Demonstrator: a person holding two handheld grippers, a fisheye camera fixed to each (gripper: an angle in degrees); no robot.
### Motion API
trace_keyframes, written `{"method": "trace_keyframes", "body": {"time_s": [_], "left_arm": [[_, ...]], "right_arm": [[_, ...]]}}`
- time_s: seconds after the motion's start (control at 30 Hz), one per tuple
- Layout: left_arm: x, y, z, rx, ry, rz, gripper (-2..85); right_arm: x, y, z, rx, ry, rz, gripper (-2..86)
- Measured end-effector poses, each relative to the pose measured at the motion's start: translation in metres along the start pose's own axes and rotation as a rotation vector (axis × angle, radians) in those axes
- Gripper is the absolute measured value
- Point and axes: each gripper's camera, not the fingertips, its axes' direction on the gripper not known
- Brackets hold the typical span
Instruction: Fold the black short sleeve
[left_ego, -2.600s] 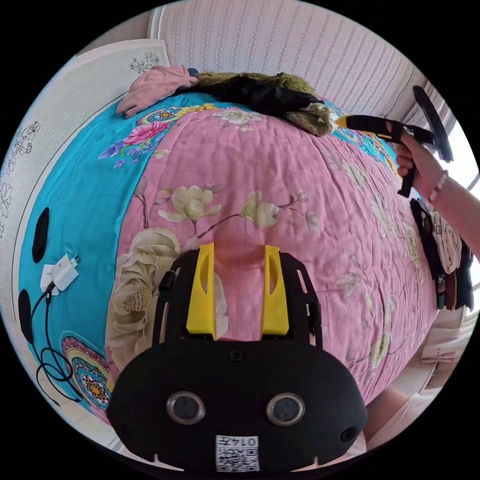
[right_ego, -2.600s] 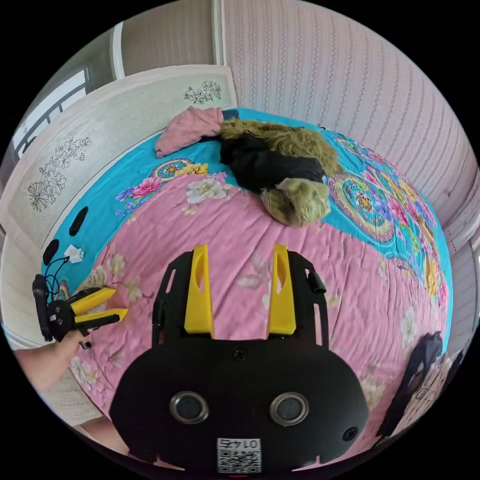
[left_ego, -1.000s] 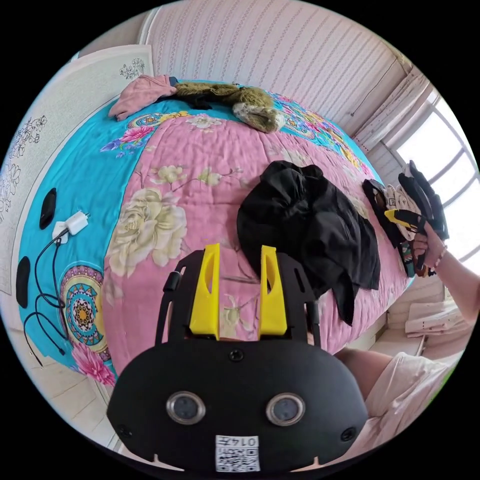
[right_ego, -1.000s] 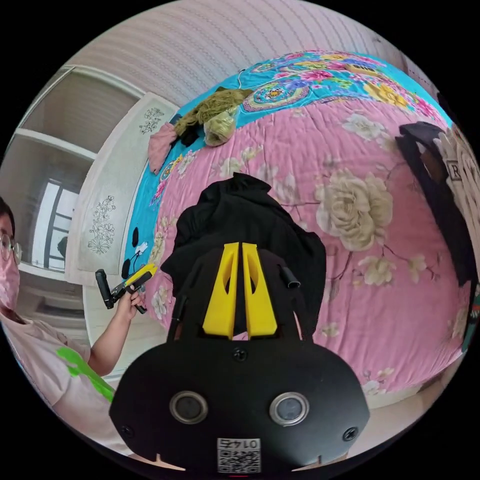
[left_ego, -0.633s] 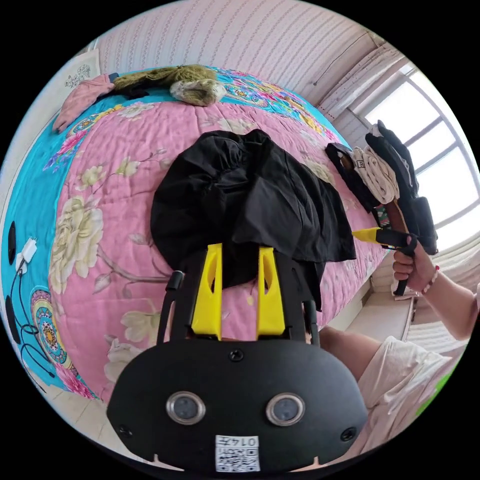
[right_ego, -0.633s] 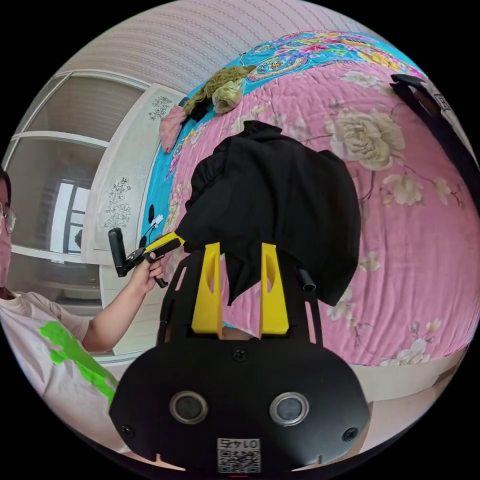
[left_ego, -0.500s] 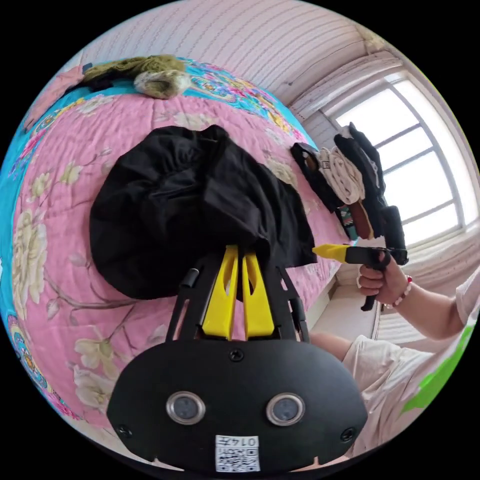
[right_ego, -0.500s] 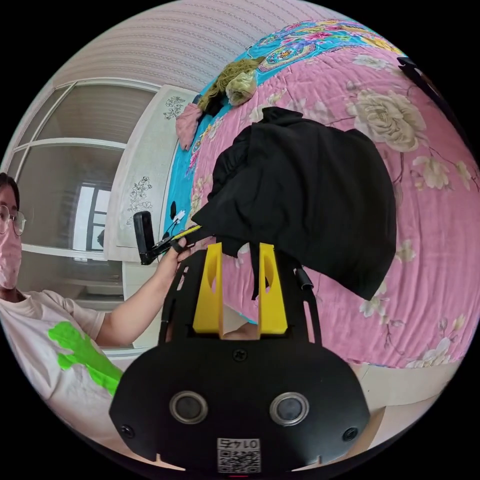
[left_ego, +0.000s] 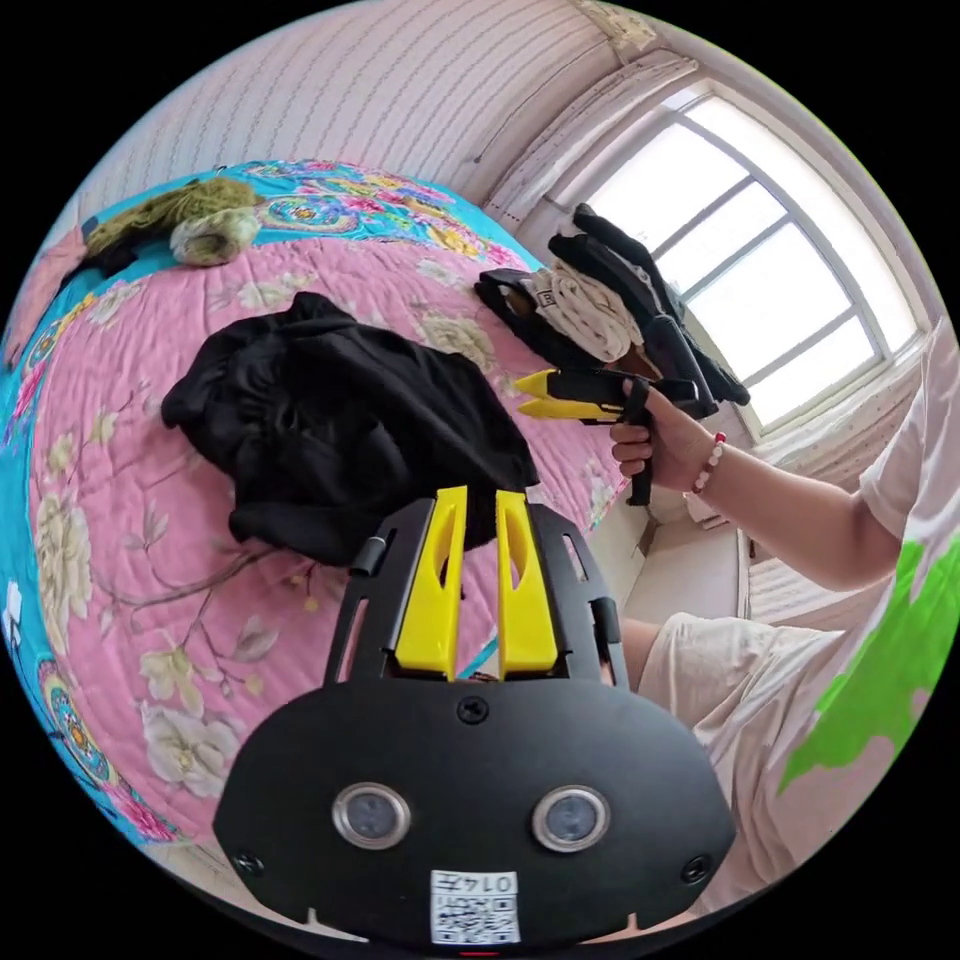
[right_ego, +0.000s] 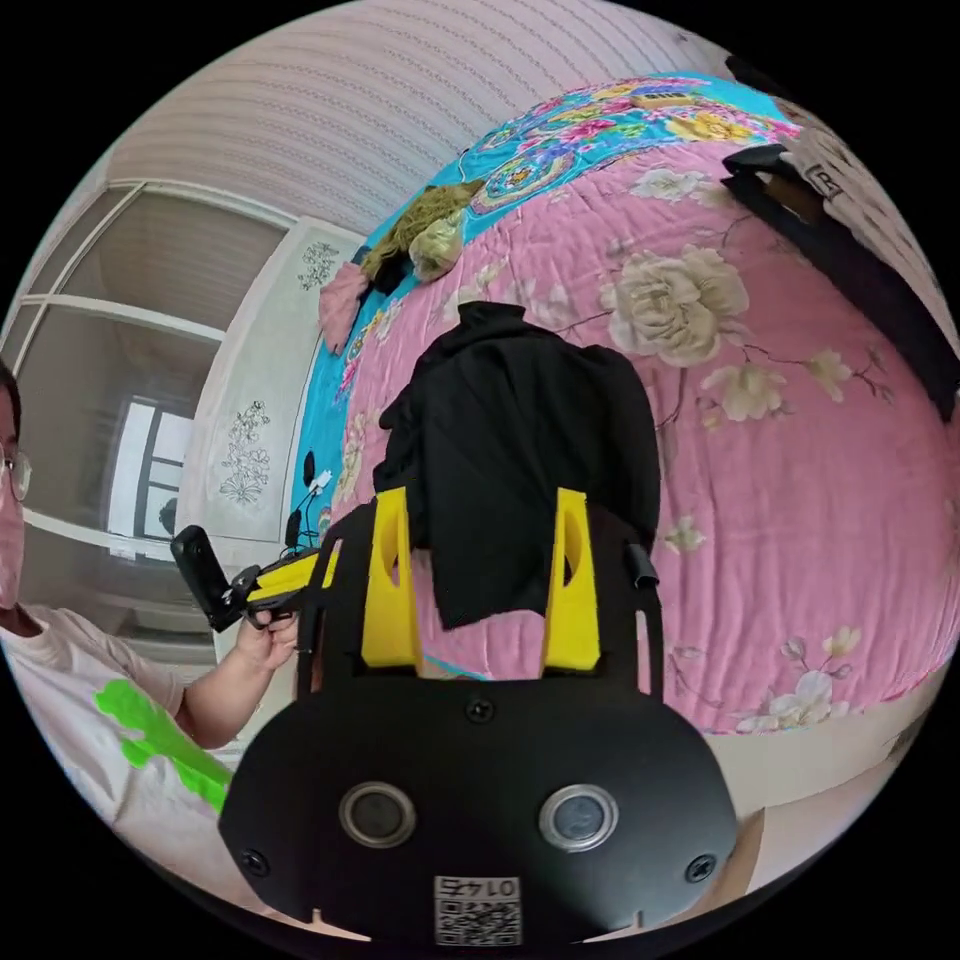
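Your black shirt (left_ego: 340, 420) sits in a crumpled heap at the centre-left of the left gripper view, on the pink quilt (left_ego: 130, 420), with its lower flap hanging close to the near edge of the bed. In the right gripper view the same shirt (right_ego: 520, 450) fills the middle, its hem dangling between your right gripper (right_ego: 480, 555) jaws, which stand wide apart and press on nothing. Your left gripper (left_ego: 470, 560) has its jaws nearly together with a narrow gap; I judge they hold no cloth, though the tips overlap the shirt's edge, so it's hard to be sure.

The main risk: tug that loose flap towards you and the whole bundle may slide off the bed edge. Grabbing a bunched layer rather than a single hem would likely drag the heap instead of spreading it.

You have open quilt at the left and lower left of the left gripper view. The stack of clothes (left_ego: 590, 300) at upper centre and the olive garment (left_ego: 190, 220) at upper left are well apart.
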Motion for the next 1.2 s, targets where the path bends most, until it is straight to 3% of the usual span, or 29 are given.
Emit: {"method": "trace_keyframes", "body": {"time_s": [0.13, 0.23, 0.3, 0.43, 0.6, 0.67, 0.8, 0.97, 1.1, 1.2], "left_arm": [[-0.026, 0.013, -0.020, -0.012, -0.114, -0.128, 5.3], [-0.039, 0.010, -0.033, 0.005, -0.168, -0.194, 4.6], [-0.045, 0.003, -0.039, 0.021, -0.170, -0.215, 4.2], [-0.044, -0.020, -0.041, 0.048, -0.171, -0.185, 3.2], [-0.035, -0.050, -0.022, 0.055, -0.106, -0.156, 2.2], [-0.025, -0.066, -0.009, 0.049, -0.081, -0.128, 1.7], [-0.009, -0.085, 0.015, 0.000, -0.033, -0.091, 1.0], [0.035, -0.119, 0.066, -0.130, 0.043, 0.041, 0.7], [0.078, -0.143, 0.107, -0.212, 0.071, 0.170, 1.5], [0.111, -0.160, 0.147, -0.289, 0.069, 0.244, 3.0]], "right_arm": [[-0.031, -0.011, 0.052, -0.107, 0.144, -0.090, 25.9], [-0.026, -0.012, 0.078, -0.244, 0.263, -0.071, 7.3], [-0.017, -0.007, 0.043, -0.164, 0.131, -0.006, 1.6], [-0.013, 0.013, -0.045, -0.050, 0.028, -0.060, 1.4], [0.023, 0.049, -0.145, 0.068, 0.157, 0.066, 4.0], [0.047, 0.060, -0.156, 0.042, 0.253, 0.169, 9.4], [0.071, 0.086, -0.166, 0.043, 0.199, 0.318, 11.8], [0.042, 0.107, -0.159, 0.075, 0.334, 0.233, 8.4], [0.037, 0.109, -0.105, -0.174, 0.226, 0.181, 8.4], [0.042, 0.097, -0.114, -0.054, 0.287, 0.212, 8.9]]}}
